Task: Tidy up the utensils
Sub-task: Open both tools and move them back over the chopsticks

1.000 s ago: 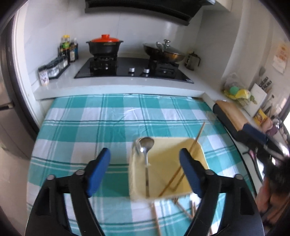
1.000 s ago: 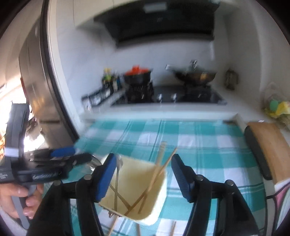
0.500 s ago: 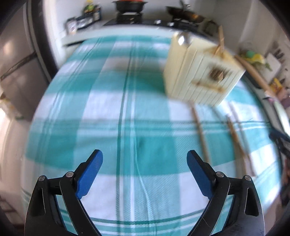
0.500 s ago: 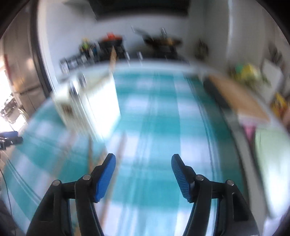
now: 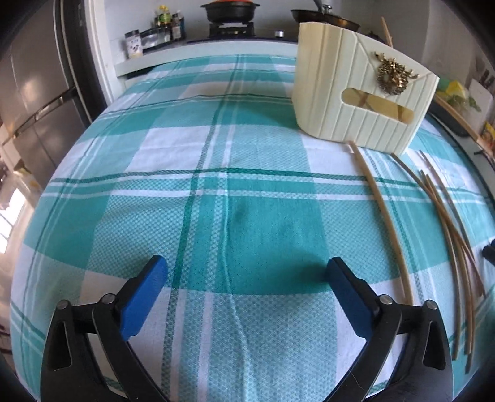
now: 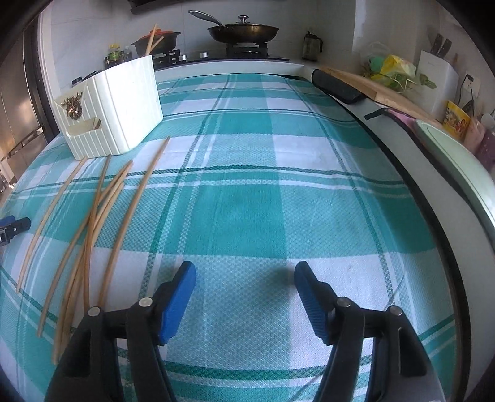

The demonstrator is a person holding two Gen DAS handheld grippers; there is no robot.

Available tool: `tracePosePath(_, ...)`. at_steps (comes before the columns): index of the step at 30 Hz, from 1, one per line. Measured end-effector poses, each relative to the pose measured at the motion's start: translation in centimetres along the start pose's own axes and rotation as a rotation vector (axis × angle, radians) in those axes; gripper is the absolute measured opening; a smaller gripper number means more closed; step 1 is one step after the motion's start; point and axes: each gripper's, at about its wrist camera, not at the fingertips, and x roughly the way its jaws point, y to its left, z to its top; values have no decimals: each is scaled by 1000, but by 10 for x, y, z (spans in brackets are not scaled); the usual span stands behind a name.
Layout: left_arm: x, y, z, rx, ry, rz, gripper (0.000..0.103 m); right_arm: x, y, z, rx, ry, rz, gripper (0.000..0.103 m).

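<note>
A cream ribbed utensil holder [image 5: 346, 92] [image 6: 123, 102] stands on the teal checked tablecloth [image 5: 247, 191] [image 6: 247, 201], with two chopsticks [image 6: 153, 37] sticking up out of it. Several loose bamboo chopsticks [image 5: 445, 222] [image 6: 92, 222] lie on the cloth in front of it. My left gripper [image 5: 247, 272] hovers low over bare cloth to the left of the sticks; its jaws are opening with nothing between them. My right gripper [image 6: 244, 275] hovers to the right of the sticks, jaws also opening and empty. Each view catches the other gripper's tip at its edge.
Behind the table runs a counter with a hob, a black pot [image 5: 230, 9] and a frying pan [image 6: 243, 31]. A wooden cutting board [image 6: 371, 86], a knife block [image 6: 436, 80] and a green tray [image 6: 458, 164] line the right side. A steel fridge [image 5: 34, 92] stands at the left.
Both grippers dropped from above the holder to just over the cloth on either side of the loose chopsticks. The left jaws spread wider; the holder now sits farther ahead.
</note>
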Motion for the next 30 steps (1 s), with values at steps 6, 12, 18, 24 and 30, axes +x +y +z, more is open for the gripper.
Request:
tracePosePath(6,2,1,1,-3,2,-5,103,1,1,-3,-1,-1,-1,70)
tracePosePath(12,1,2,0,-3,2,-6,103,1,1,-3,0,0,0,71)
tracePosePath(18,1,2,0,-3,1,-6,103,1,1,-3,0,-1,0,71)
tracePosePath(24,1,2,1,-3,1,-6,103,1,2,-3,0,0,-1,71)
tracePosePath(30,1,2,1,-3,1,-6,103,1,1,-3,1,-1,1,72)
